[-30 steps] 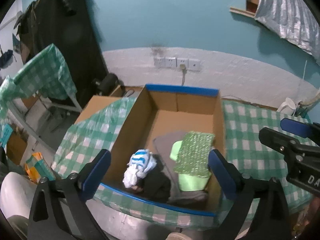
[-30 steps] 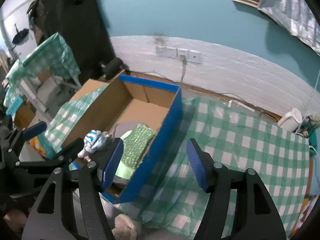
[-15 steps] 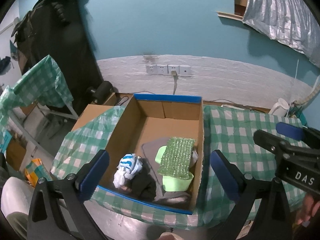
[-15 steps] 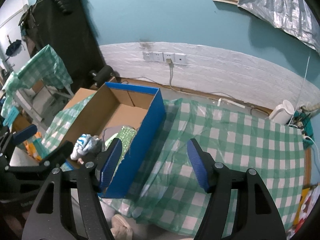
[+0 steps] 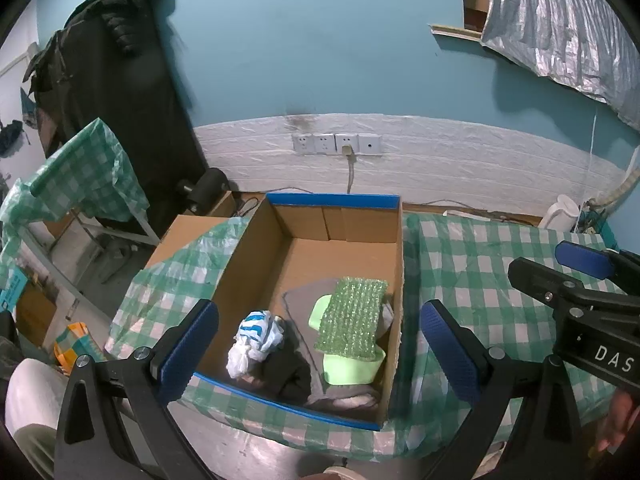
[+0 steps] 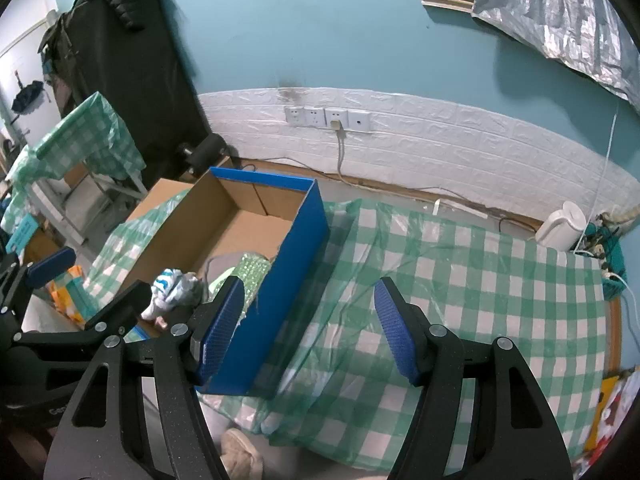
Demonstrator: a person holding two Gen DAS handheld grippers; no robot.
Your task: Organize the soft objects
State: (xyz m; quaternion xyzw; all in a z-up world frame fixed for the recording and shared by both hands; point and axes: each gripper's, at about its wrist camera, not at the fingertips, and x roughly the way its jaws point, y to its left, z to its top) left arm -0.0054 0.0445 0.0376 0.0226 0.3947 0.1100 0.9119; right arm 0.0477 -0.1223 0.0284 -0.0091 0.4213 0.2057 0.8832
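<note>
A blue-edged cardboard box stands on the green checked tablecloth. In its near end lie a green bubble-wrap sheet over a light green piece, a white and blue striped bundle, a dark cloth and a grey cloth. My left gripper is open and empty, held above the box's near end. My right gripper is open and empty over the cloth beside the box's blue wall. The bundle and bubble wrap also show in the right wrist view.
A white kettle stands at the table's far right. Wall sockets with a plugged cable are behind the box. A dark coat hangs at left above a second checked table. An orange packet lies on the floor.
Both grippers have drawn back and up from the box, so the box and table look smaller and more of the wall shows. Both stay open and empty.
</note>
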